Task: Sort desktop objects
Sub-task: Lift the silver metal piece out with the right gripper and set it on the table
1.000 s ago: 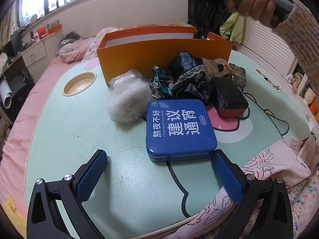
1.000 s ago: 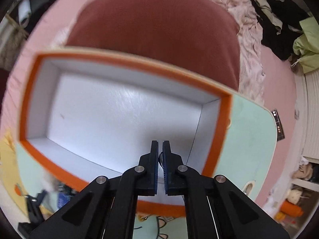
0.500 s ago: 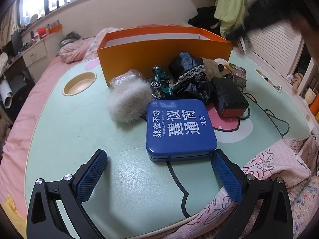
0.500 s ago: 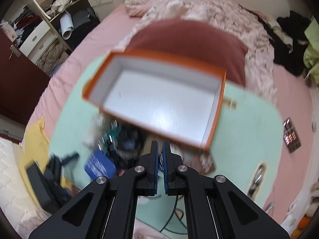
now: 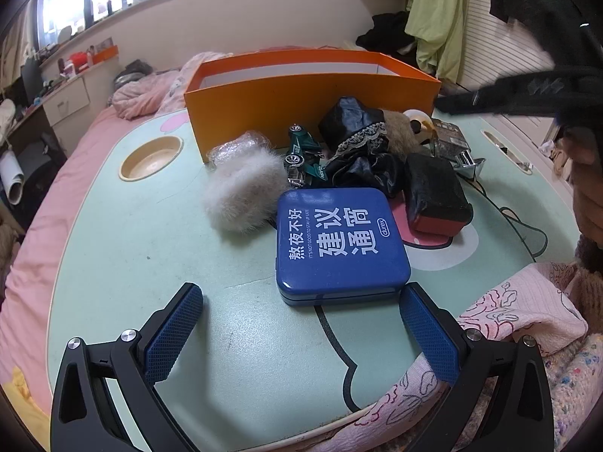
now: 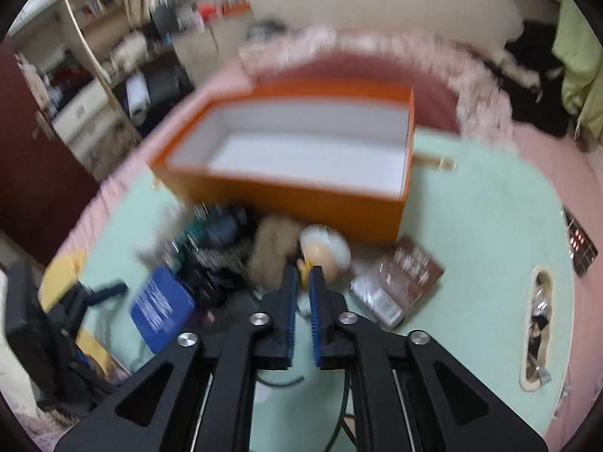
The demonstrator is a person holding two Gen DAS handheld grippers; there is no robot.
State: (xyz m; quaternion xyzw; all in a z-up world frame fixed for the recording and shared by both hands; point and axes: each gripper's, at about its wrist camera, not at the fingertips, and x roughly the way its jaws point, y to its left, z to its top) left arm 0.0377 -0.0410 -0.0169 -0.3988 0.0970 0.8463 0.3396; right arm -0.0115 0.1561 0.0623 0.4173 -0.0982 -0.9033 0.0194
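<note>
Looking from the left wrist: the left claw [image 5: 299, 333] hovers spread wide and empty, just short of the blue tin [image 5: 341, 243] on the green bench [image 5: 150, 248]; the orange box [image 5: 309, 94] stands behind the clutter.

From the right wrist, blurred: the right claw [image 6: 303, 303] is closed and empty above the pile. It should likely open before descending on one item.

Left tongs [image 5: 297, 324] spread wide, angled downward, right tongs [image 6: 302, 286] closed, empty, angled downward
</note>
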